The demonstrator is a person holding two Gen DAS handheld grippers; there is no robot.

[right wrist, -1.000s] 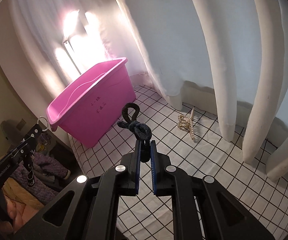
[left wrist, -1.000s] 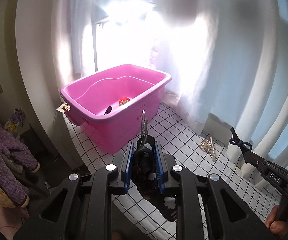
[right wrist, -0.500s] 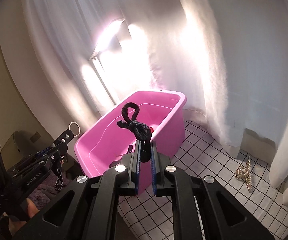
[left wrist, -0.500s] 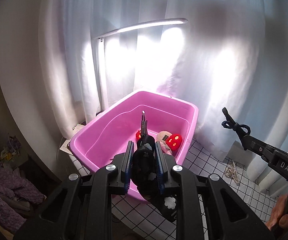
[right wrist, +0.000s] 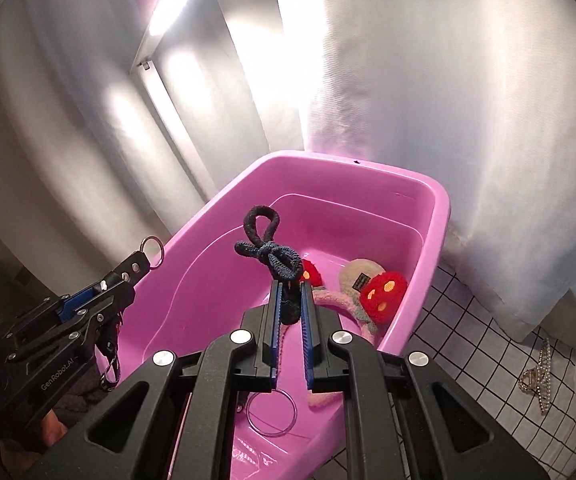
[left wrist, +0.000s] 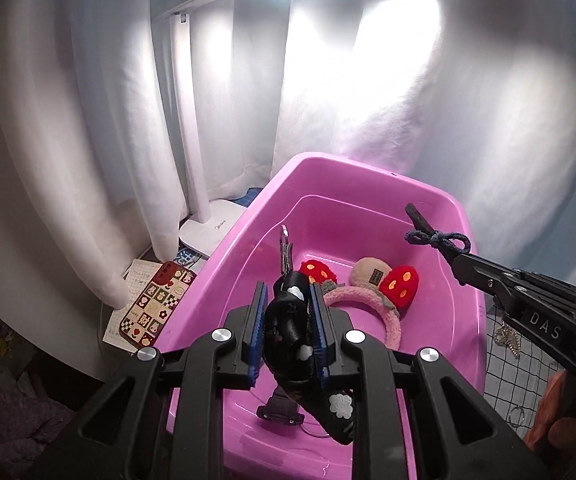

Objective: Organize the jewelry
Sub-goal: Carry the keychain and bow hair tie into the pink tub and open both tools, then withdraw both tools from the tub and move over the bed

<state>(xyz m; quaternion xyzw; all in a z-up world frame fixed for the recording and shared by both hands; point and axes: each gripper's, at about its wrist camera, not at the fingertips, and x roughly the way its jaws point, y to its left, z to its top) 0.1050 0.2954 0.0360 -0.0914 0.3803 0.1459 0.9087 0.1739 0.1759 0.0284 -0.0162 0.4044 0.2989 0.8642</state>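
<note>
My left gripper [left wrist: 287, 304] is shut on a black keychain pouch [left wrist: 288, 320] with white flowers and a metal clasp, held over the near end of the pink tub [left wrist: 248, 228]. My right gripper [right wrist: 290, 292] is shut on a knotted black hair tie [right wrist: 272, 252], held over the same tub [right wrist: 428, 240]. The right gripper also shows in the left wrist view [left wrist: 452, 250], and the left gripper shows in the right wrist view [right wrist: 136, 272]. In the tub lie a pink headband with red mushroom ears [left wrist: 400, 288] and a thin ring [right wrist: 272, 412].
A pearl hair claw [right wrist: 536, 376] lies on the black-and-white grid cloth right of the tub. A white desk lamp [left wrist: 204, 216] stands behind the tub's left side, with a patterned card [left wrist: 154, 308] beside it. White curtains hang behind everything.
Both grippers have risen and moved forward, from in front of the tub to above its inside. Each keeps its hold on its item.
</note>
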